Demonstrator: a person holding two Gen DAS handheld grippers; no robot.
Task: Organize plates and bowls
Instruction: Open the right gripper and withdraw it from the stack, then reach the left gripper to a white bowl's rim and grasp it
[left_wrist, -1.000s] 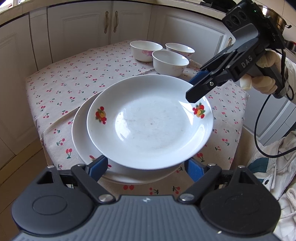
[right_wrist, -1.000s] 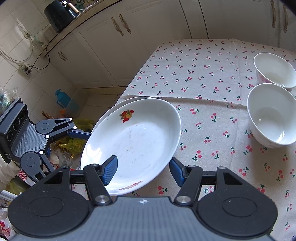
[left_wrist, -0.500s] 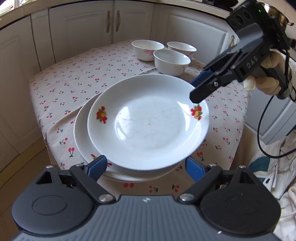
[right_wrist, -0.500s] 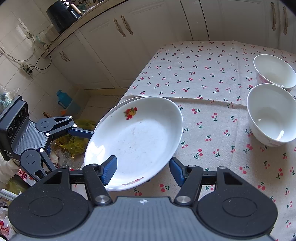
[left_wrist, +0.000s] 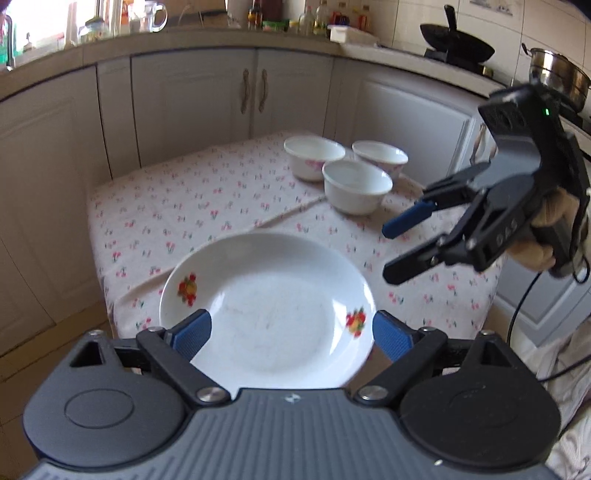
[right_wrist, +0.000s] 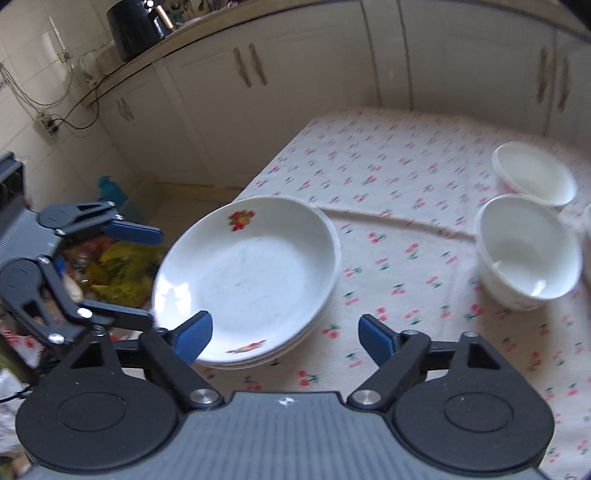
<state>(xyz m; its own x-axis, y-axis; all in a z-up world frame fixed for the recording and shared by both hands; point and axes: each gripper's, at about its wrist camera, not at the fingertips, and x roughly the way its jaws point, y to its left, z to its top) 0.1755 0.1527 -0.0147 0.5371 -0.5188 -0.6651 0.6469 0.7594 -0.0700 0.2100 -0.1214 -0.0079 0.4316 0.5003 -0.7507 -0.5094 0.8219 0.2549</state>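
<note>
Both sets of jaws are spreading, nothing pinched: the left gripper brackets the white fruit-printed ceramic plate without pressing it, and the right gripper hangs apart from the rim. That plate lies nested on the plate stack at the cherry-print tablecloth's near edge. Stacking looks finished; release is under way. Next, judging by the task, come the three white bowls at one o'clock, which need nesting by their rims.

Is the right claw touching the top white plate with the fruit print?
Apart. The left wrist view shows the right claw, jaws opening, off beside the white fruit-print plate.
</note>
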